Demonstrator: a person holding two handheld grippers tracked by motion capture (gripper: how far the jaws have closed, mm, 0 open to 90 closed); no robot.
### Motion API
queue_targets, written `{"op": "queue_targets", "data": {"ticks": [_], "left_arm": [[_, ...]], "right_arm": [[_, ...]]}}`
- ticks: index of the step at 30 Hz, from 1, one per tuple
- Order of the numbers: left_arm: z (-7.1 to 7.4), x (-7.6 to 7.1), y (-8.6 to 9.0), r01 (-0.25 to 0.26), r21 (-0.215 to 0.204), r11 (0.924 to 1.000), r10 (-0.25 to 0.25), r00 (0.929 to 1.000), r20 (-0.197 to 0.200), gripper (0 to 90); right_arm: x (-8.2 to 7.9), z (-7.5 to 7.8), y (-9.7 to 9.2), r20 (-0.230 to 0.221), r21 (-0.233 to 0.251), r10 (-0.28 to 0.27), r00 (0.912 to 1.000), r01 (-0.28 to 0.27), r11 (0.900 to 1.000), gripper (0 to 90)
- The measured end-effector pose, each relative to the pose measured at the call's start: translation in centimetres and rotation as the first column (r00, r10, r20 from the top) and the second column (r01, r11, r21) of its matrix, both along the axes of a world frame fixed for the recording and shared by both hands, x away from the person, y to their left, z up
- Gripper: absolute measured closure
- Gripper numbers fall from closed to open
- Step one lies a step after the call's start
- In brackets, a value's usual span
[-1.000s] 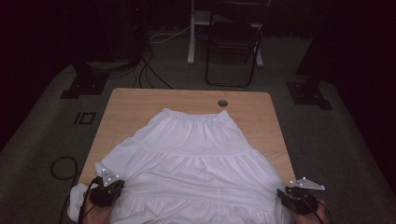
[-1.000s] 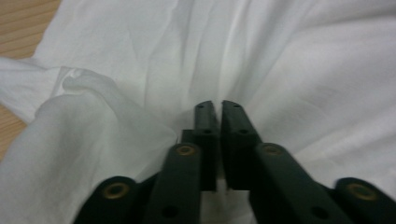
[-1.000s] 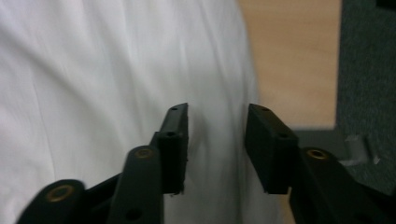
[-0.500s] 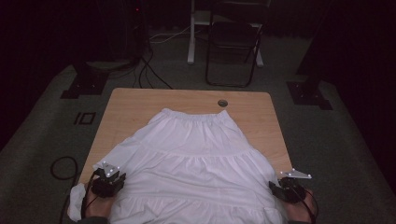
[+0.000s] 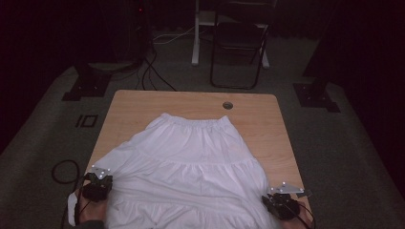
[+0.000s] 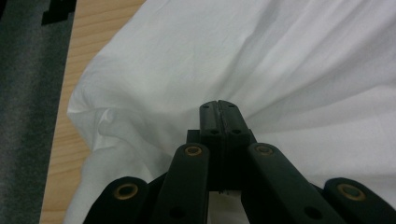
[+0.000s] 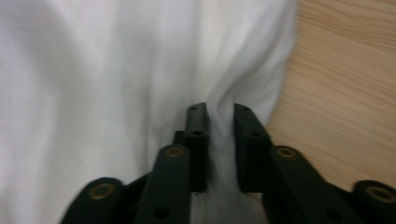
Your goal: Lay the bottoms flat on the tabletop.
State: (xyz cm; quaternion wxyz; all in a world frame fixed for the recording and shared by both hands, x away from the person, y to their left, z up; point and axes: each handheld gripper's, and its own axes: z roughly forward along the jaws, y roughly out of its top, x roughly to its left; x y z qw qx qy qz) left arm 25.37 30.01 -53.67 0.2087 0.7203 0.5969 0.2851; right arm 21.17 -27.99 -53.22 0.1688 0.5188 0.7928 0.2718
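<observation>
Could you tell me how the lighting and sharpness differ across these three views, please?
High view: dim, the room beyond the table near black, the white skirt the brightest thing. Left gripper view: well lit and fairly sharp, folds crisp around the left gripper. Right gripper view: soft and smeared, the cloth's folds blurred near the right gripper, wood grain still legible.

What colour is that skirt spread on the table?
Plain white, no pattern; the skirt shows best in the high view.
</observation>
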Motion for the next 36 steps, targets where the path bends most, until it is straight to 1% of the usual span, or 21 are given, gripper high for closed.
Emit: {"op": "queue_targets", "data": {"ticks": [1, 2, 6, 7, 10, 11, 14, 15, 16, 17, 18, 19, 21, 24, 26, 28, 29, 30, 33, 35, 36], "left_arm": [[0.0, -0.1, -0.1, 0.005, 0.009, 0.9999, -0.005, 1.0, -0.001, 89.9], [0.0, -0.2, -0.2, 0.012, 0.007, 0.9999, -0.012, 0.9999, -0.002, 89.8], [0.0, -0.6, -0.8, 0.044, -0.034, 0.9985, -0.044, 0.999, -0.003, 89.8], [0.0, -0.7, -1.0, 0.061, -0.048, 0.997, -0.061, 0.9981, -0.004, 89.8], [0.0, -1.0, -2.1, 0.103, -0.053, 0.9932, -0.104, 0.9946, -0.005, 89.7], [0.0, -1.1, -2.6, 0.124, -0.063, 0.9903, -0.125, 0.9922, -0.006, 89.6], [0.0, -1.2, -3.9, 0.172, -0.063, 0.983, -0.173, 0.985, -0.002, 88.0], [0.0, -1.1, -4.3, 0.188, -0.069, 0.9798, -0.189, 0.982, -0.004, 86.6], [0.1, -1.1, -4.5, 0.193, -0.074, 0.9784, -0.194, 0.981, -0.006, 83.6], [0.1, -1.1, -4.7, 0.202, -0.075, 0.9765, -0.203, 0.9792, -0.004, 80.5], [0.1, -1.0, -4.8, 0.205, -0.077, 0.9757, -0.206, 0.9787, 0.0, 74.1], [0.1, -1.0, -4.8, 0.205, -0.081, 0.9754, -0.206, 0.9786, 0.001, 70.7], [0.1, -0.8, -4.8, 0.201, -0.084, 0.976, -0.2, 0.9796, 0.017, 65.0], [0.6, -0.3, -4.8, 0.185, -0.068, 0.9804, -0.182, 0.982, 0.051, 57.7], [0.8, 0.2, -4.7, 0.175, -0.036, 0.9839, -0.172, 0.9822, 0.076, 54.0], [0.6, 1.1, -4.5, 0.158, -0.006, 0.9874, -0.157, 0.9846, 0.076, 52.0], [0.6, 1.1, -4.5, 0.158, -0.006, 0.9874, -0.157, 0.9846, 0.076, 50.9], [-0.1, 2.3, -4.2, 0.13, 0.02, 0.9914, -0.13, 0.9901, 0.051, 50.4], [-0.5, 2.8, -3.5, 0.114, -0.034, 0.9929, -0.111, 0.9914, 0.07, 48.8], [-0.5, 2.8, -3.4, 0.108, -0.034, 0.9936, -0.105, 0.9917, 0.074, 49.2], [-0.6, 2.5, -3.3, 0.119, -0.021, 0.9927, -0.117, 0.9897, 0.083, 59.6]], "right_arm": [[0.0, 0.0, -0.5, 0.002, 0.001, -0.02, 0.9998, 0.02, 0.9998, 82.3], [0.0, 0.0, -1.1, 0.003, 0.0, -0.038, 0.9993, 0.038, 0.9993, 83.2], [0.3, 0.0, -3.7, 0.015, -0.01, -0.114, 0.9934, 0.114, 0.9934, 84.3], [0.4, 0.1, -4.1, 0.016, -0.017, -0.124, 0.9922, 0.124, 0.9921, 84.4], [1.1, 0.2, -5.6, 0.025, -0.048, -0.164, 0.9861, 0.165, 0.9851, 85.1], [1.3, 0.2, -6.1, 0.029, -0.057, -0.18, 0.9832, 0.181, 0.9817, 85.2], [2.0, 0.4, -7.6, 0.062, -0.084, -0.243, 0.968, 0.248, 0.9651, 85.4], [2.2, 0.5, -8.1, 0.065, -0.076, -0.261, 0.9631, 0.266, 0.961, 85.4], [2.4, 0.6, -8.5, 0.061, -0.068, -0.27, 0.9608, 0.274, 0.9593, 84.8], [2.4, 0.7, -8.6, 0.057, -0.063, -0.267, 0.962, 0.27, 0.9607, 83.4], [2.4, 0.9, -8.5, 0.052, -0.054, -0.237, 0.9702, 0.239, 0.9695, 78.3], [2.3, 1.0, -8.4, 0.061, -0.05, -0.218, 0.974, 0.221, 0.9739, 73.5], [2.0, 1.3, -7.9, 0.089, -0.039, -0.183, 0.9791, 0.187, 0.9816, 66.4], [1.9, 1.4, -7.0, 0.121, -0.027, -0.159, 0.9799, 0.163, 0.9862, 59.3], [2.1, 1.4, -6.3, 0.131, -0.024, -0.143, 0.9811, 0.147, 0.9888, 56.9], [2.5, 1.2, -5.7, 0.132, -0.026, -0.137, 0.9817, 0.141, 0.9896, 55.0], [2.5, 1.2, -5.7, 0.132, -0.026, -0.137, 0.9817, 0.141, 0.9896, 55.0], [3.0, 0.8, -5.1, 0.125, -0.025, -0.141, 0.9821, 0.145, 0.9891, 53.6], [3.5, 0.2, -4.8, 0.108, -0.016, -0.154, 0.9821, 0.157, 0.9875, 52.6], [3.7, 0.0, -4.6, 0.102, -0.015, -0.158, 0.9821, 0.161, 0.9869, 52.2], [3.9, -0.3, -4.4, 0.091, -0.013, -0.162, 0.9827, 0.163, 0.9865, 51.3]]}}
